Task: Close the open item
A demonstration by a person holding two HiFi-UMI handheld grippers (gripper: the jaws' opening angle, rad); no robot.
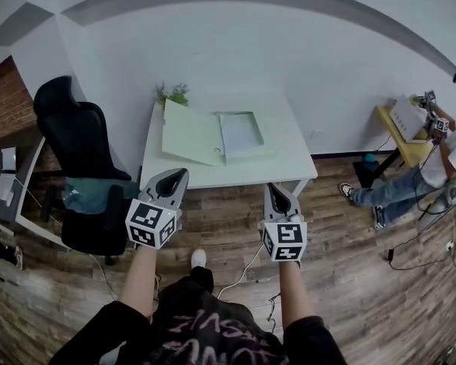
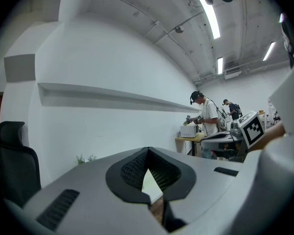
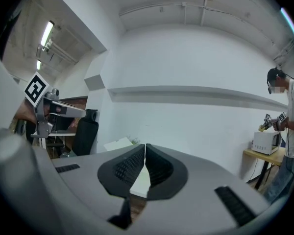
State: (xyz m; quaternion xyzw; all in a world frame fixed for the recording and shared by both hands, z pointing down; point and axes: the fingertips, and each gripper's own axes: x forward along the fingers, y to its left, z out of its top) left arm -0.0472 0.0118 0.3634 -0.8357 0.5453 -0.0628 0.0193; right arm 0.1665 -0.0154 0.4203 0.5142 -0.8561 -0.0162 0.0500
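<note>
Left gripper [image 1: 180, 173], right gripper [image 1: 277, 189], box [image 1: 239, 135] interior unclear

Both bare forearms reach forward side by side in the head view. The left forearm [image 1: 137, 280] carries the left gripper [image 1: 178, 178], which points toward 1 o'clock. The right forearm [image 1: 292, 291] carries the right gripper [image 1: 277, 195], which points toward 12 o'clock. On each gripper the jaws meet at their tips. The two grippers are level and apart.
</note>
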